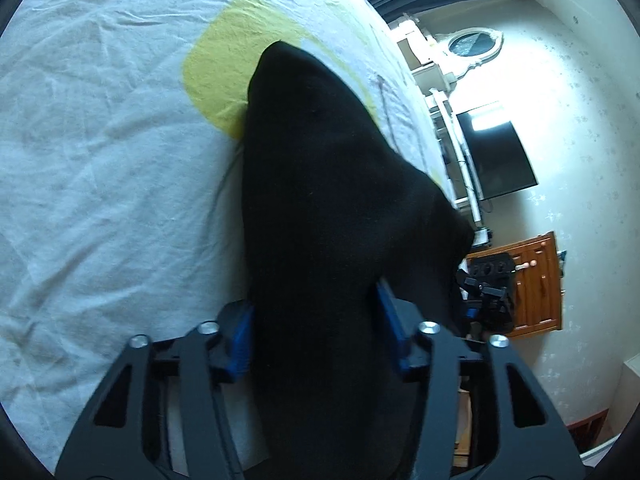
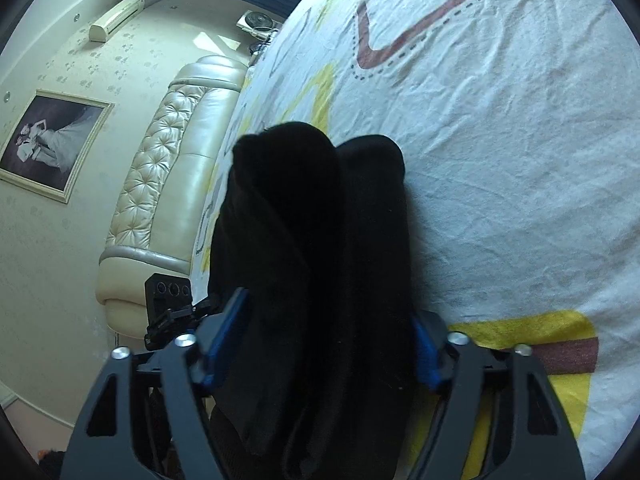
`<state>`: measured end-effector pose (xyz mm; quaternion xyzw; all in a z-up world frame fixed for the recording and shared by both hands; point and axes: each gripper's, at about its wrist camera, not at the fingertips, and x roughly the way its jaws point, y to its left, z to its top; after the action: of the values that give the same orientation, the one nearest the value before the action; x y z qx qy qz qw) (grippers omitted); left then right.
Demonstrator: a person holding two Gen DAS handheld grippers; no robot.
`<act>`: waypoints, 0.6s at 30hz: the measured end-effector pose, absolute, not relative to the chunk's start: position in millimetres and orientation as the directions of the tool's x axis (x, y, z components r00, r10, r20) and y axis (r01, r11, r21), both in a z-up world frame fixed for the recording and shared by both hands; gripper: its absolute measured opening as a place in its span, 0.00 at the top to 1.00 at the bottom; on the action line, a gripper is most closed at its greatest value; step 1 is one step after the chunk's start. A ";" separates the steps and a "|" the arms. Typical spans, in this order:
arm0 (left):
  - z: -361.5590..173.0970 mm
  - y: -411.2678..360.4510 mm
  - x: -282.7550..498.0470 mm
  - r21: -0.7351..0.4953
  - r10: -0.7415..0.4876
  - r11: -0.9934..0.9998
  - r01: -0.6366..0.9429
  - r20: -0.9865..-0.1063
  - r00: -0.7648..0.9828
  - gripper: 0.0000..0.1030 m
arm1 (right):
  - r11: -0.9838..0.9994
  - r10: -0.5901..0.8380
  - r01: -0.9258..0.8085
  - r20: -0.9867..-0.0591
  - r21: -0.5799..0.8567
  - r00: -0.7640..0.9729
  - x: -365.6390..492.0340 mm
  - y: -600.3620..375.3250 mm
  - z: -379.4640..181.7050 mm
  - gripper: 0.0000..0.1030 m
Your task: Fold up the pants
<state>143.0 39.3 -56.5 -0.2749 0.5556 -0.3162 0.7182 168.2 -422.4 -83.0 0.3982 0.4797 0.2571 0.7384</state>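
Note:
The black pants point(image 1: 320, 184) hang lifted over the bed. In the left wrist view my left gripper point(image 1: 316, 332) is shut on a thick bunch of the black cloth, which fills the gap between its blue pads point(image 1: 240, 344). In the right wrist view my right gripper point(image 2: 324, 344) is shut on the pants point(image 2: 316, 216) too, with two rolled folds of cloth standing up between its blue pads point(image 2: 426, 356). The other gripper shows small at the side of each view point(image 1: 486, 292) point(image 2: 168, 304). Most of the garment's shape is hidden by its own bulk.
The bed sheet point(image 1: 100, 140) is white and wrinkled with yellow and brown patterns. A cream padded headboard point(image 2: 160, 184) stands on the right wrist view's left. A dark TV point(image 1: 496, 152) and a wooden cabinet point(image 1: 536, 284) stand by the wall beyond the bed's edge.

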 end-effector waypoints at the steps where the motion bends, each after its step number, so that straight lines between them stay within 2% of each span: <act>1: -57.0 40.8 142.4 -0.752 -0.765 0.642 0.151 -0.615 0.190 0.59 | 0.534 0.768 0.016 -0.493 0.845 0.408 168.1 -423.0 -86.9 0.52; 3: -55.5 41.6 140.2 -0.736 -0.752 0.657 0.163 -0.627 0.203 0.65 | 0.532 0.768 0.008 -0.486 0.847 0.417 167.1 -422.7 -86.7 0.54; 9: -38.2 36.2 138.4 -0.629 -0.670 0.742 0.230 -0.699 0.249 0.73 | 0.531 0.760 0.018 -0.486 0.847 0.432 168.6 -417.3 -82.0 0.54; 18: -34.7 63.0 140.4 -0.614 -0.651 0.759 0.217 -0.708 0.273 0.73 | 0.534 0.765 0.017 -0.492 0.845 0.415 183.0 -392.3 -83.6 0.54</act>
<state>140.4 63.0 -34.7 -0.2035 0.5334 -0.2816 0.7713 183.0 -392.3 -83.6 0.4098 0.4772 0.2548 0.7345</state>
